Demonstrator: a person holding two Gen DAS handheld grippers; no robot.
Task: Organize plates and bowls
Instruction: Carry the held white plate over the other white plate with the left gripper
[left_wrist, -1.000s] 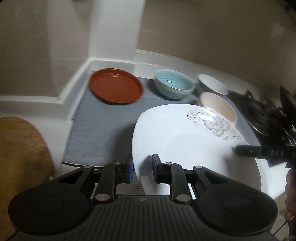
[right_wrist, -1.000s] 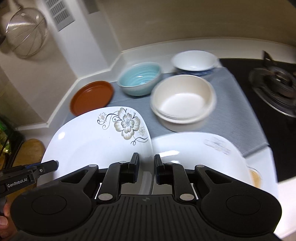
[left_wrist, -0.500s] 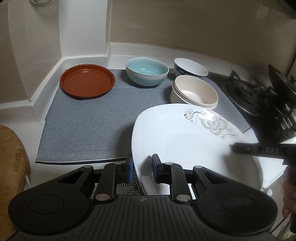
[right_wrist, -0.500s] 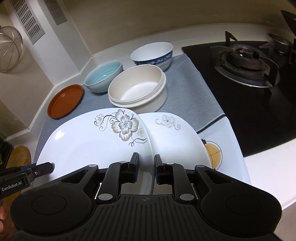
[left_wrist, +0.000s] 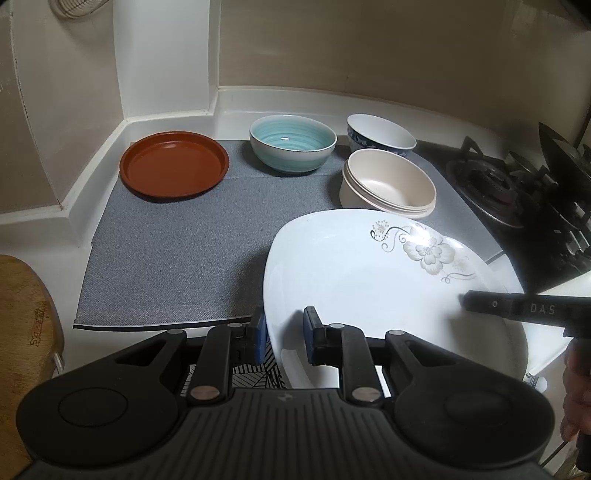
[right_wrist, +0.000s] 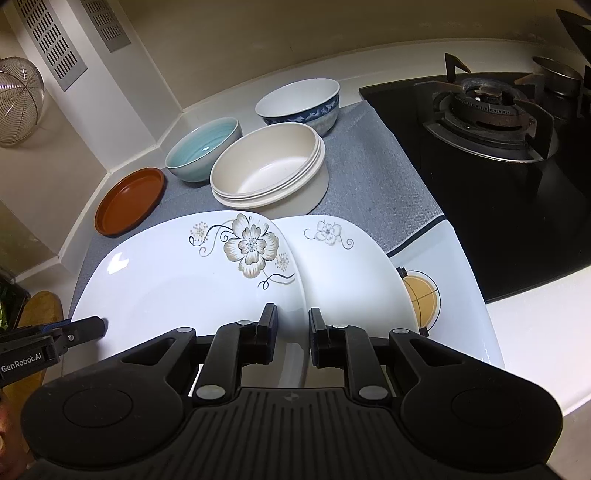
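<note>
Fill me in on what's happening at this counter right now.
A person is sorting dishes with two handheld grippers. Both the left gripper and the right gripper are clamped on the near rim of a large flowered plate, held over the grey mat. A smaller flowered plate lies beside it on other plates. A brown plate, a teal bowl, a blue-patterned bowl and stacked cream bowls sit behind.

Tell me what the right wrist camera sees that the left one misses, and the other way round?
Right wrist only: a smaller flowered plate beside the big one, an orange-circle dish under it, a wire strainer on the wall.
Left wrist only: a wooden board at the counter's left end.
Both: the big flowered plate clamped at its edges by the left fingers and right fingers, brown dish, teal bowl, cream bowls, blue-patterned bowl, stove.
</note>
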